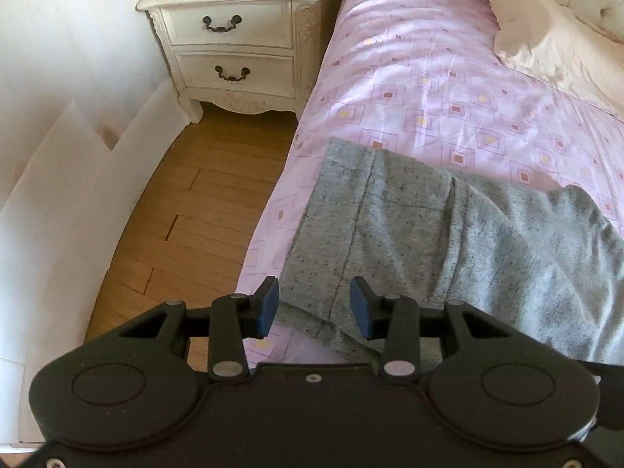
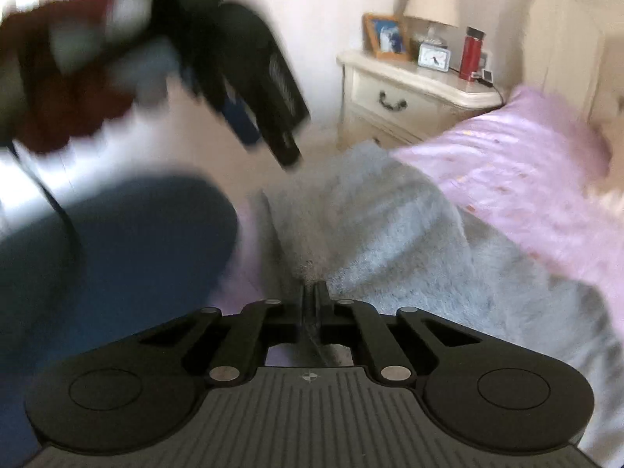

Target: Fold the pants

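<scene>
The grey pants [image 1: 448,234], lying near the bed [image 1: 429,89] edge, are looking soft and floppy, so while the right tool [image 2: 312,296] is pinching fabric, the left tool [image 1: 314,306] is hovering open over the hem.

A cream nightstand [image 1: 238,35] is seen upper left, a beige pillow [image 1: 553,35] upper right; a red bottle [image 2: 471,52], clock [image 2: 433,56] and framed photo [image 2: 387,37] are spotted upper right.

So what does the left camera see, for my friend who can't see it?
The open left gripper hovers over grey pants lying on a pink bed. A cream nightstand stands beside the bed on a wooden floor.
</scene>
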